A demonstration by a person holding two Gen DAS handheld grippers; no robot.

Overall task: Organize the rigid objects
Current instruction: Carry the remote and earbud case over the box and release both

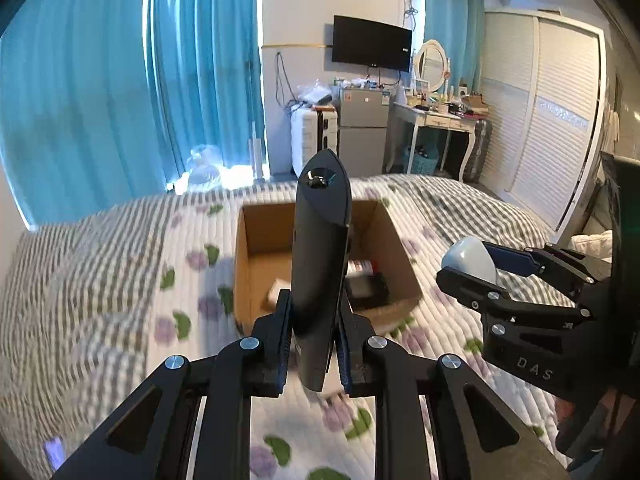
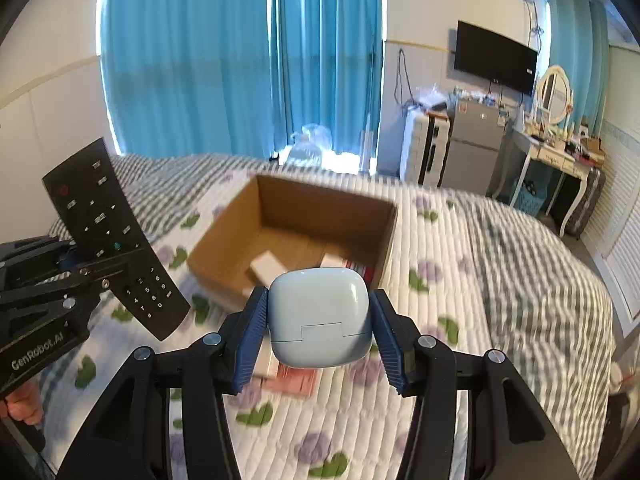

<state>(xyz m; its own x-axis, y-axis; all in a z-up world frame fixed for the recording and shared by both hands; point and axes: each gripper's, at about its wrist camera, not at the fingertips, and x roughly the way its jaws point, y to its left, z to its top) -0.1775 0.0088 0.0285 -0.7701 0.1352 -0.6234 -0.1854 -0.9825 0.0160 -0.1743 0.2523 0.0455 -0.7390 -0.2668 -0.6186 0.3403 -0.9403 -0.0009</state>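
My left gripper (image 1: 312,344) is shut on a black remote control (image 1: 320,248), held upright above the bed just short of the open cardboard box (image 1: 244,264). The remote also shows in the right wrist view (image 2: 108,232), button side up. My right gripper (image 2: 318,332) is shut on a pale blue earbud case (image 2: 320,316), held above the bed near the box (image 2: 224,248); it also shows in the left wrist view (image 1: 472,260). The box holds a white packet (image 2: 266,268) and a dark item (image 1: 366,288).
The bed carries a striped, flower-print quilt (image 1: 120,280). A pink flat item (image 2: 296,380) lies on the quilt under my right gripper. Blue curtains (image 1: 120,80), a small fridge (image 1: 362,128), a dressing table (image 1: 436,120) and a wardrobe (image 1: 552,120) stand beyond the bed.
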